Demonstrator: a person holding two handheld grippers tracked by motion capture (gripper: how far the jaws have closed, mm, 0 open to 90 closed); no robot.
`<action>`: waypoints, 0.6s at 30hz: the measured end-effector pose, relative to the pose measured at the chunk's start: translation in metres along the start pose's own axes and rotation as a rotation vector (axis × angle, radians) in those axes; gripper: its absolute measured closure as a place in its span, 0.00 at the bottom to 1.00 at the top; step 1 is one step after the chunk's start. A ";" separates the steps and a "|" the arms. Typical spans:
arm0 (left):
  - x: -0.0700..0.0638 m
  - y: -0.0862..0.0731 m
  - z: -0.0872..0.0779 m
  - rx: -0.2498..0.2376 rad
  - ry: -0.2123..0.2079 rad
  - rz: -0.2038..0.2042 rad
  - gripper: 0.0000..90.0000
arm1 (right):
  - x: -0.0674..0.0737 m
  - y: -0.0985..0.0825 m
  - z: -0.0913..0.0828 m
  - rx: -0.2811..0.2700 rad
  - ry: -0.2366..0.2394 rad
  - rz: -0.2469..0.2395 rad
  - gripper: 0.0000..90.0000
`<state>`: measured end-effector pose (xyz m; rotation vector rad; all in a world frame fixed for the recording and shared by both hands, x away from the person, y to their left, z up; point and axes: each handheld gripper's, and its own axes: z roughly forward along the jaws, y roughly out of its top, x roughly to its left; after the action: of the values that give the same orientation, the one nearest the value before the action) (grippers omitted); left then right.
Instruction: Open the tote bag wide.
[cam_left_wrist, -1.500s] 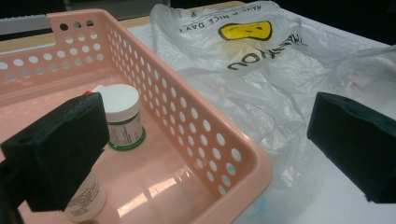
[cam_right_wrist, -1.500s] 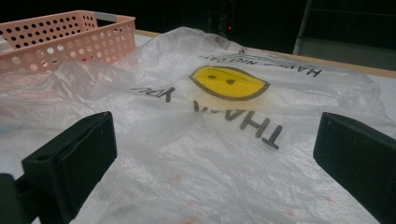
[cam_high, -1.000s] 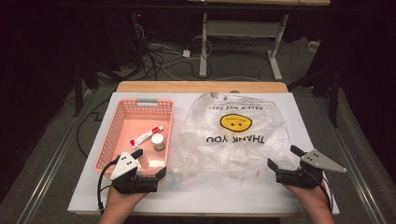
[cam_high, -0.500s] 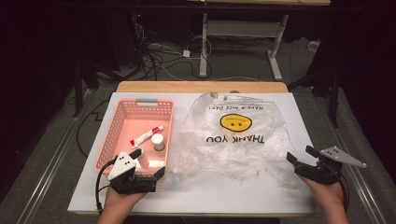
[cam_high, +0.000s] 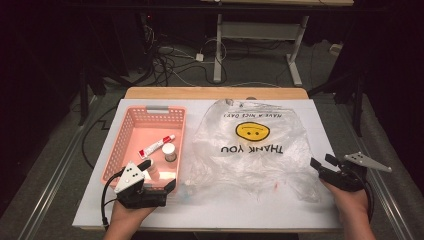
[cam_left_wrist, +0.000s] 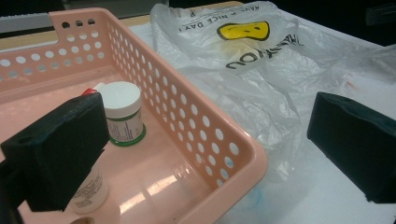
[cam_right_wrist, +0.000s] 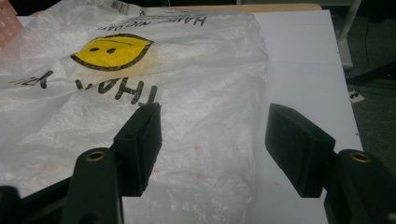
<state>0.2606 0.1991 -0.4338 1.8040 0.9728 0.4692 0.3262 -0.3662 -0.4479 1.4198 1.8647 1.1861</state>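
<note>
While your right gripper (cam_high: 318, 166) has just been closing its jaws around the plastic bag's (cam_high: 250, 150) edge without pinching it yet, your left gripper (cam_high: 161, 179) gapes empty over the basket's (cam_high: 122, 150) near corner. Bottles (cam_left_wrist: 122, 112) sit unpacked, so everything's left.

The table (cam_high: 320, 120) has a white top with a wooden edge visible along its far side. A pink perforated basket (cam_high: 125, 135) rests directly on the left half. A clear plastic bag (cam_high: 252, 155), printed with a yellow smiley face and "THANK YOU", lies flat just beside the basket, covering the centre and right of the surface.
</note>
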 end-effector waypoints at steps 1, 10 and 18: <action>-0.001 0.000 0.001 0.002 -0.004 -0.002 0.00 | 0.000 0.001 0.003 0.005 -0.002 -0.002 0.42; -0.004 0.002 0.003 0.029 -0.013 0.026 0.00 | -0.009 0.004 0.040 0.132 -0.039 -0.019 0.42; -0.006 0.003 0.006 0.039 -0.058 0.048 0.00 | -0.013 0.000 0.055 0.253 -0.050 -0.039 0.61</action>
<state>0.2621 0.1899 -0.4332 1.8693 0.9058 0.4275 0.3747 -0.3605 -0.4766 1.5211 2.0541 0.9120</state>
